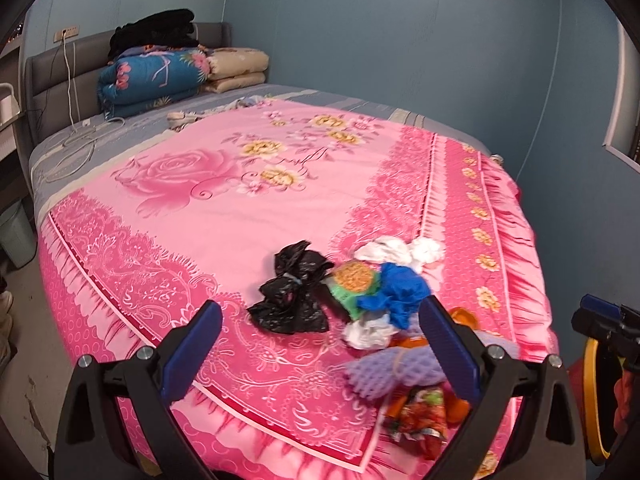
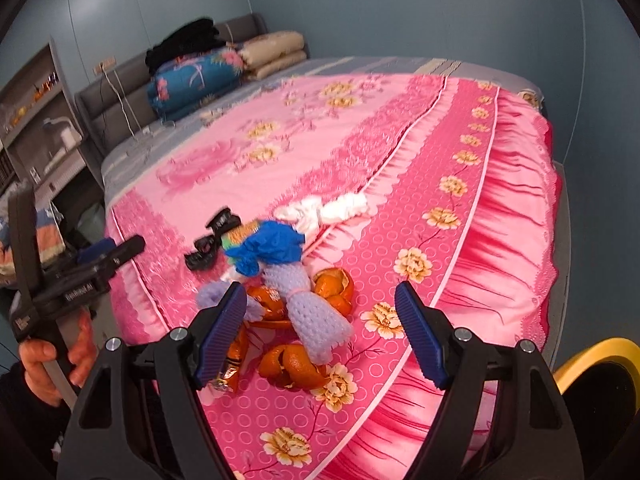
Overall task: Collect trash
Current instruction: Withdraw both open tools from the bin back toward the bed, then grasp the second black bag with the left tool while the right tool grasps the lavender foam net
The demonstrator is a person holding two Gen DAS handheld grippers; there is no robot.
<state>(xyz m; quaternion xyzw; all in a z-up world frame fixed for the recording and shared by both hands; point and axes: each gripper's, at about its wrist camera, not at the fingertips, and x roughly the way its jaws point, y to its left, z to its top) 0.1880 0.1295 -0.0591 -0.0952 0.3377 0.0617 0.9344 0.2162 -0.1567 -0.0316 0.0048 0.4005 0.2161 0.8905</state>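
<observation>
A heap of trash lies on the pink bedspread (image 1: 224, 216) near the bed's foot corner. It holds a crumpled black bag (image 1: 292, 290), a blue bag (image 1: 396, 288), white tissue wads (image 1: 396, 250), purple foam netting (image 2: 312, 316), orange peels (image 2: 296, 366) and a red wrapper (image 1: 416, 416). My left gripper (image 1: 320, 354) hovers open just short of the heap, the black bag ahead between its fingers. My right gripper (image 2: 320, 330) is open above the foam netting and peels. Nothing is held.
A yellow-rimmed bin (image 2: 600, 376) stands at the bed's right side. Folded quilts (image 1: 156, 76) and a black garment (image 1: 156, 30) are stacked by the headboard. A white cable (image 1: 76, 136) trails over the grey sheet. Shelves (image 2: 36, 120) line the left wall. A grey pail (image 1: 16, 236) stands on the floor.
</observation>
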